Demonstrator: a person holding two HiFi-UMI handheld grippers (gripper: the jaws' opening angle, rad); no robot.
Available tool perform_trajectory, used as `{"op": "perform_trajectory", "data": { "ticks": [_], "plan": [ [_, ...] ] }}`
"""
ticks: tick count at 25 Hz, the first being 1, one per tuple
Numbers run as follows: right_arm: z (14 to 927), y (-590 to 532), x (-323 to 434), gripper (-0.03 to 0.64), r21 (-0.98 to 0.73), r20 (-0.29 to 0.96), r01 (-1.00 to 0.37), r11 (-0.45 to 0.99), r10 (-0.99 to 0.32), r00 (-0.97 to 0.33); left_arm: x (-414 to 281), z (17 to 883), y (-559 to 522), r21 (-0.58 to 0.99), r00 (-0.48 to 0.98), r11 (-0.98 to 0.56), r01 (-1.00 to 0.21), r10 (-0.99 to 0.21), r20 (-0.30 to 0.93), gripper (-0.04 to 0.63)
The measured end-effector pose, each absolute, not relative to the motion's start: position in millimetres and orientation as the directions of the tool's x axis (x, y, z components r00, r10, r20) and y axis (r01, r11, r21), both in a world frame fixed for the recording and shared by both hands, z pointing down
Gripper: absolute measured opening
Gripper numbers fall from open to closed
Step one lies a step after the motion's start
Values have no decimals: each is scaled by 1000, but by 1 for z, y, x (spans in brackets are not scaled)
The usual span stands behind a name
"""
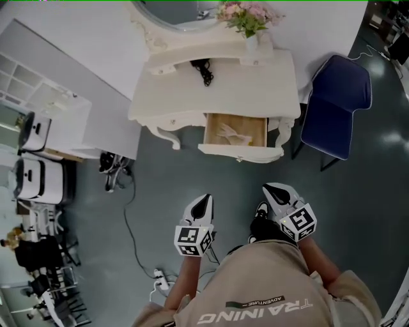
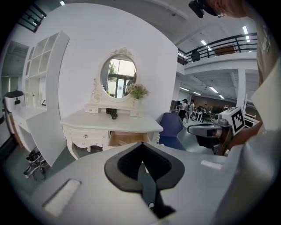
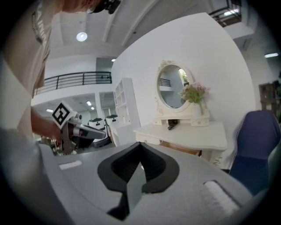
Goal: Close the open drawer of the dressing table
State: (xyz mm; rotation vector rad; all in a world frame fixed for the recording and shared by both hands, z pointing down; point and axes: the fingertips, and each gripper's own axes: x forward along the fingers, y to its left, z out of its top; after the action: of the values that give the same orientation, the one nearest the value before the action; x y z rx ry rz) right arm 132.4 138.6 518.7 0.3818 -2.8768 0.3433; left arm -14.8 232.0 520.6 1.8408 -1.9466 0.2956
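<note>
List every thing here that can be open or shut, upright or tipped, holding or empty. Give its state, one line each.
Drawer: pulled out, open.
Neighbouring drawer: shut.
Left gripper: jaws together, empty, touching nothing.
Right gripper: jaws together, empty, touching nothing.
Vase: upright, flowers in it.

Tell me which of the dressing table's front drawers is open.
The front drawer nearer the blue chair: it is pulled out, showing its wooden inside. The other front drawer, beside it, sits flush and shut.
</note>
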Motion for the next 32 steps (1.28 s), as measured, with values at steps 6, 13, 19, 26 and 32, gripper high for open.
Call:
{"op": "perform_trajectory", "data": {
  "ticks": [6,13,19,26,32],
  "plan": [
    [509,75,114,2,-233,213,-312,921,-265,-940,-47,500,181,115,-44,107,-988,-892,450,18],
    [513,58,90,2,-258,258,-262,930,-195,-946,-68,487,167,109,-104,169,-980,-890,443,18],
    [516,47,68,3,-262,279,-260,929,-184,-942,-85,507,157,155,-84,174,-972,-881,465,17],
    [521,27,50,3,-235,340,-343,909,-254,-906,-124,530,123,188,-9,111,-976,-881,472,18],
    [499,1,17,3,-200,331,-399,895,-322,-887,-150,520,76,181,76,3,-983,-902,425,17]
  ]
}}
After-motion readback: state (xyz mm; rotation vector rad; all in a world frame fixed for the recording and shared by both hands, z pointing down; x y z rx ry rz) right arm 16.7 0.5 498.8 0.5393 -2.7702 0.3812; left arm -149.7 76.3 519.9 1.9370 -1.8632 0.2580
